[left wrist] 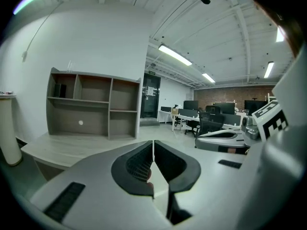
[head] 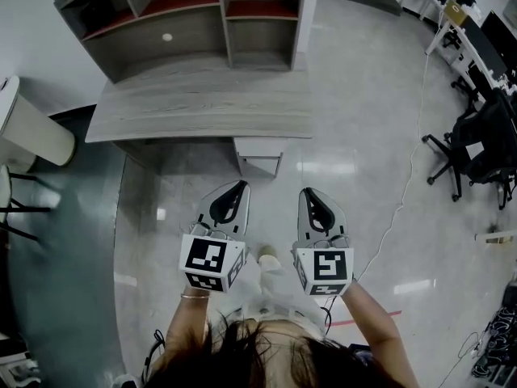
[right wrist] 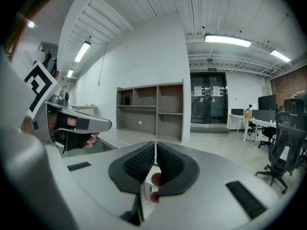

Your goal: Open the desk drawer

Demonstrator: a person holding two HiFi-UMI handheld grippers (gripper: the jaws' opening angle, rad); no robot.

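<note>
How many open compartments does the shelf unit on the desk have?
5. Top row: small left compartment, middle compartment, upper right compartment. Bottom row: wide left compartment, lower right compartment. None seems hidden.

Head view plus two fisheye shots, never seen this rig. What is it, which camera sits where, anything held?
No robot: a person holds a claw tool in each hand. The head view comes from a camera on the person's head, looking down at the left claw, the right claw and a grey desk. Each fisheye shot comes from a camera riding on one claw. A shelf unit stands on the desk; the drawer under it looks closed. Both claws are shut and empty.
</note>
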